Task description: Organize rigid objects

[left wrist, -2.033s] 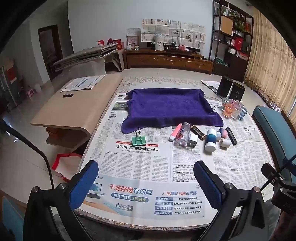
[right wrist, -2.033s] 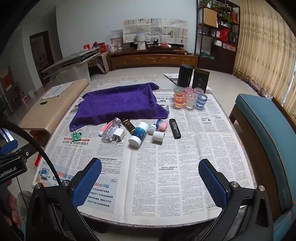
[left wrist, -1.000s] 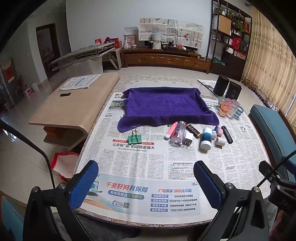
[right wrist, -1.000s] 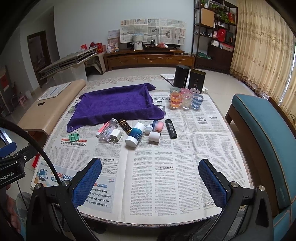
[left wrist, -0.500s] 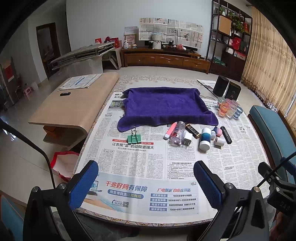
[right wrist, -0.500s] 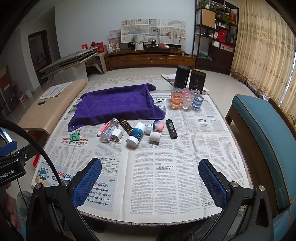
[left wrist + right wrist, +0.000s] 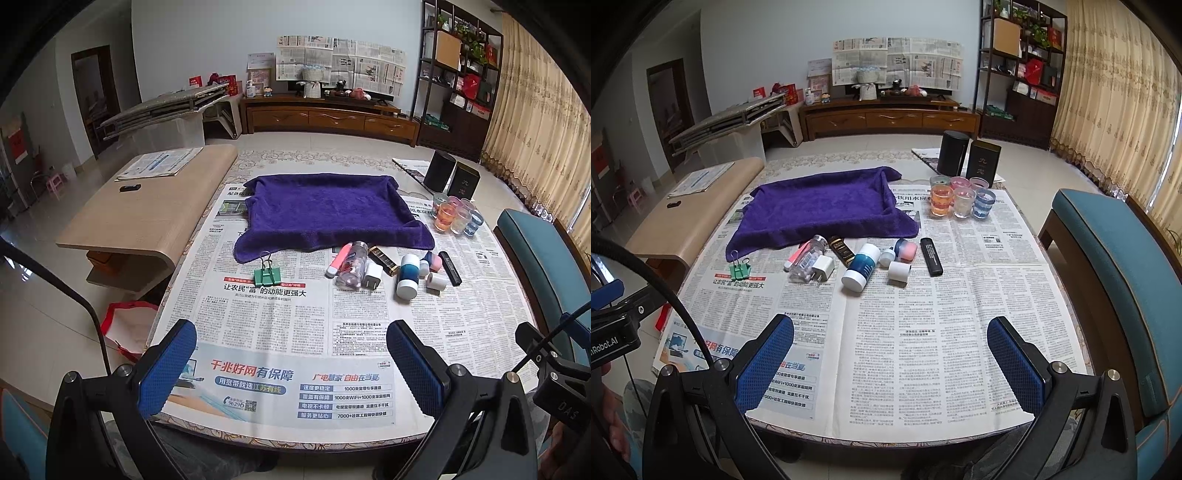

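Note:
A row of small objects lies mid-table on newspaper in front of a purple towel (image 7: 328,210) (image 7: 823,206): a green binder clip (image 7: 266,275) (image 7: 740,271), a pink tube (image 7: 339,259), a clear bottle (image 7: 352,269) (image 7: 809,258), a white charger (image 7: 372,275) (image 7: 823,267), a brown tube (image 7: 841,250), a blue-and-white bottle (image 7: 408,275) (image 7: 860,267), a white cap (image 7: 899,272) and a black bar (image 7: 450,267) (image 7: 931,256). My left gripper (image 7: 291,367) and right gripper (image 7: 890,363) are open and empty above the table's near edge.
Several coloured glass cups (image 7: 962,197) and two dark canisters (image 7: 967,158) stand at the back right. A teal chair (image 7: 1119,266) is on the right, a wooden bench (image 7: 147,206) on the left. The table (image 7: 923,437) is covered in newspaper.
Both grippers have drifted back slightly, then steadied. The objects have not moved and both grippers stay open.

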Motion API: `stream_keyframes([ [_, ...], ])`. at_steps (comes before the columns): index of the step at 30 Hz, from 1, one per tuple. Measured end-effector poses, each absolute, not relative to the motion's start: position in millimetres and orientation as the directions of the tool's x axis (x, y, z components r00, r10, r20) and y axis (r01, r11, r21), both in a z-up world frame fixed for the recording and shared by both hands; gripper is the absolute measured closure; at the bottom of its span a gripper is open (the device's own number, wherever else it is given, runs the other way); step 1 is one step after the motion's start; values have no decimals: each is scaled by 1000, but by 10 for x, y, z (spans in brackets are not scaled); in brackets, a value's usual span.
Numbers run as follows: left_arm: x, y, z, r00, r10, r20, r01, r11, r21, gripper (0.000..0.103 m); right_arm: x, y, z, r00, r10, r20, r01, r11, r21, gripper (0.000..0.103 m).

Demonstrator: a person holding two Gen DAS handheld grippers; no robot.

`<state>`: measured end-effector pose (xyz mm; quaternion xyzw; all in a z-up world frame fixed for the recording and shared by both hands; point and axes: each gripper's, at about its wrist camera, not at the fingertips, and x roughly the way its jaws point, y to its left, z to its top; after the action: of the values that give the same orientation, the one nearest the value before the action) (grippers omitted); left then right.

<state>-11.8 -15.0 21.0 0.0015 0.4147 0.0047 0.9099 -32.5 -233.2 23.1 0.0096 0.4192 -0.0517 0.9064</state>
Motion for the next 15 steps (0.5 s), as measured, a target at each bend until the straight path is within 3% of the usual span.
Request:
stream_keyframes([
  [15,-130,-164,226,654,11,-756,-9,1000,6,0,-334,-2356,277,641,-87,-763,105,994,-25,0],
])
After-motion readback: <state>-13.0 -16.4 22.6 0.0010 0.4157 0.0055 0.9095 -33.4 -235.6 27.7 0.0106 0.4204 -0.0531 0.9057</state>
